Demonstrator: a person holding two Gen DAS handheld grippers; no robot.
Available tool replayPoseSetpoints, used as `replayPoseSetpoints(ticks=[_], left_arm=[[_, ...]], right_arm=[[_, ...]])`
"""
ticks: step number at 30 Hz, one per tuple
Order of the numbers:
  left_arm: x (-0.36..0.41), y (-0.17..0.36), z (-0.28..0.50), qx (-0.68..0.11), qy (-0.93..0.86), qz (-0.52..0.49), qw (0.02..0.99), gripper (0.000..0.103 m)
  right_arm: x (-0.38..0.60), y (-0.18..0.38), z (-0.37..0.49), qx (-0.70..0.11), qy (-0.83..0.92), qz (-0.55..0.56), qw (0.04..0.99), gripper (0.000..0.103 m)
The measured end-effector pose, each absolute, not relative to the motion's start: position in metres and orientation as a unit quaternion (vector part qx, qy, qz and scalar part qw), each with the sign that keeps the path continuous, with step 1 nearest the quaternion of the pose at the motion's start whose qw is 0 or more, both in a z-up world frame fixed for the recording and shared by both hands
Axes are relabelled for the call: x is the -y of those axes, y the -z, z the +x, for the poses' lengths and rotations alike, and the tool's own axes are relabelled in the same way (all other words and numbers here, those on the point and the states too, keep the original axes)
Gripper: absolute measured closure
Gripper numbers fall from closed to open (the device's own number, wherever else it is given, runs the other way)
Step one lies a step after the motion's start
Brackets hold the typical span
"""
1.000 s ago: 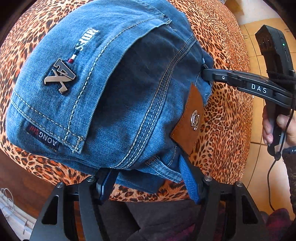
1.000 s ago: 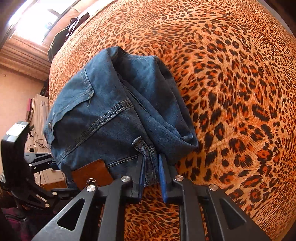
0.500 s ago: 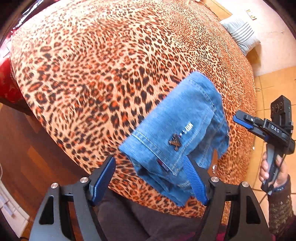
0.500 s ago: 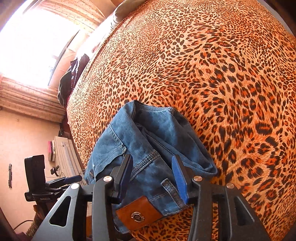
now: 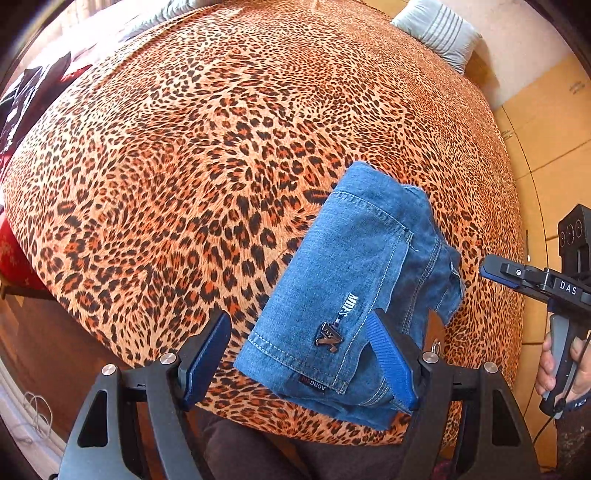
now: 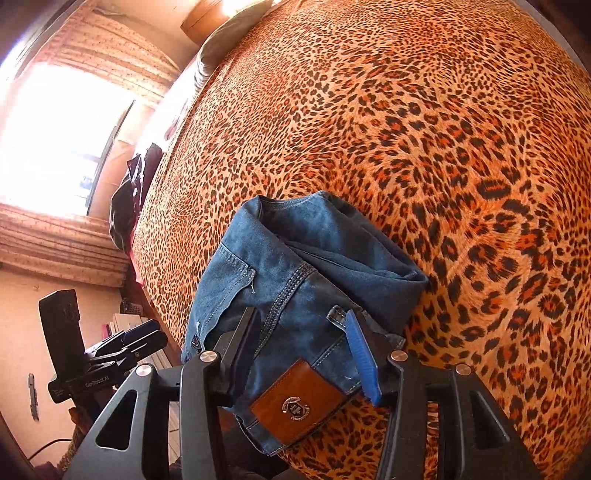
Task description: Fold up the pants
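Lying folded into a compact bundle near the front edge of the bed, the blue denim pants run their long axis diagonally in the left wrist view, from the near lower left up toward the far right. The back pocket with its metal logo badge faces up, and the pocket's hemmed edge points toward the camera. In the right wrist view the same bundle shows its rolled fold at the far right and the brown leather waistband patch at the near end, close to the bed's edge.

The left hand-held gripper tilts steeply down over the near end of the pants; its jaws have just been opening and stand wide, the right pad over the denim but not pressing on it. The right hand-held gripper also points down at the waistband end, its jaws having just been opening, spread above the cloth without gripping it. A hand grasps its handle at the right edge of the left view. A striped pillow lies at the far corner.
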State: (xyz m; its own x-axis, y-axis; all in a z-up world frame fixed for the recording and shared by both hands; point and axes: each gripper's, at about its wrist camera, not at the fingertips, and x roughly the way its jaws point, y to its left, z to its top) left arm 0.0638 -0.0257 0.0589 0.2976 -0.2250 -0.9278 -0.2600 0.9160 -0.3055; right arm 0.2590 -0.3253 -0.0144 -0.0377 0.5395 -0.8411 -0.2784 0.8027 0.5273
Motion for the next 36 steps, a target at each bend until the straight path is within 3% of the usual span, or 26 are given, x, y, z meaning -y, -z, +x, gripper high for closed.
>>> replayPoseSetpoints(ticks=[13, 22, 23, 24, 25, 27, 29, 32, 36], left_arm=[[0.018, -0.029, 0.187, -0.660, 0.105, -0.109, 0.735, 0.027], [0.049, 0.025, 0.250, -0.715, 0.148, -0.082, 0.678, 0.022], [0.049, 0.030, 0.252, -0.717, 0.147, -0.082, 0.676, 0.023], [0.047, 0.031, 0.254, -0.718, 0.149, -0.087, 0.674, 0.027], [0.044, 0.029, 0.255, -0.716, 0.157, -0.101, 0.673, 0.045], [0.038, 0.021, 0.258, -0.702, 0.165, -0.136, 0.679, 0.066], [0.037, 0.018, 0.264, -0.685, 0.144, -0.127, 0.703, 0.064], [0.049, 0.031, 0.268, -0.696, 0.131, -0.099, 0.699, 0.058], [0.045, 0.018, 0.260, -0.693, 0.135, -0.097, 0.701, 0.058]], right_arm=[[0.387, 0.047, 0.206, -0.638, -0.094, 0.296, 0.704, 0.050], [0.378, 0.085, 0.197, -0.589, -0.024, 0.405, 0.699, 0.048], [0.371, 0.086, 0.197, -0.587, -0.022, 0.402, 0.702, 0.063], [0.365, 0.085, 0.197, -0.588, -0.018, 0.385, 0.711, 0.080], [0.359, 0.082, 0.200, -0.596, -0.014, 0.354, 0.720, 0.085], [0.357, 0.064, 0.201, -0.577, -0.024, 0.334, 0.745, 0.091], [0.357, 0.047, 0.203, -0.553, -0.023, 0.314, 0.771, 0.091], [0.354, 0.065, 0.214, -0.582, -0.004, 0.276, 0.765, 0.091], [0.353, 0.076, 0.211, -0.593, 0.009, 0.273, 0.758, 0.079]])
